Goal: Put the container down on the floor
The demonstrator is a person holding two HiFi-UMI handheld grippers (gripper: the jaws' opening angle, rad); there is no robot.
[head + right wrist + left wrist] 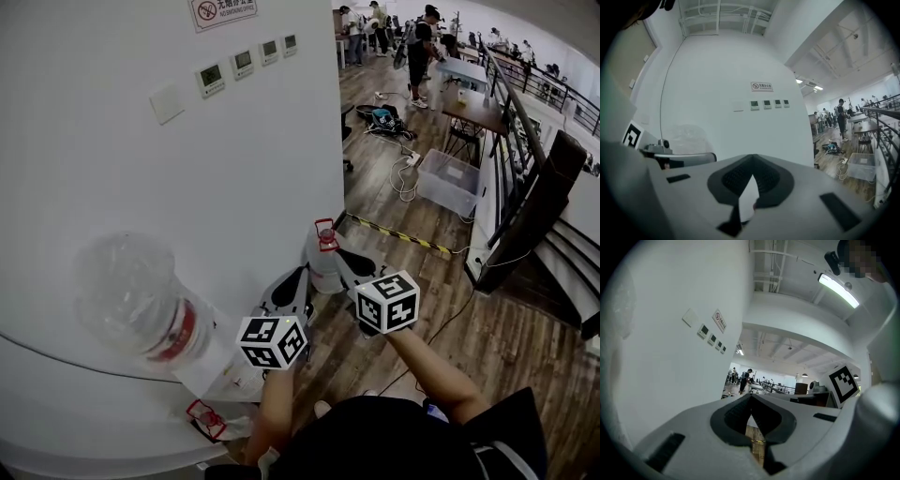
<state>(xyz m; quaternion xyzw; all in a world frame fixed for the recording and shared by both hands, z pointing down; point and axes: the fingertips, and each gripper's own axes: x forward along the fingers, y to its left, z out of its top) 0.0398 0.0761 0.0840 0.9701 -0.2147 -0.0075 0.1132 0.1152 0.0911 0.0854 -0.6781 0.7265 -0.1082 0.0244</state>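
Observation:
A big clear water jug (131, 291) with a red label lies tilted at the left against the curved white wall (187, 187), its neck pointing down to the right into a white base (225, 375). My left gripper (294, 281) is shut and empty, just right of the jug and apart from it. My right gripper (323, 251) is also shut, a little farther right, with a small red part (325, 234) at its tip. In the left gripper view the jaws (751, 399) meet with nothing between them; likewise in the right gripper view (752, 161), where the jug (686, 136) shows faintly at left.
Wooden floor (422, 309) spreads to the right. A yellow-black tape strip (394, 232), a clear plastic bin (450, 180), cables (403, 173) and a stair railing (525, 187) lie beyond. People stand at tables far back. A red tap (206, 417) sits low on the white base.

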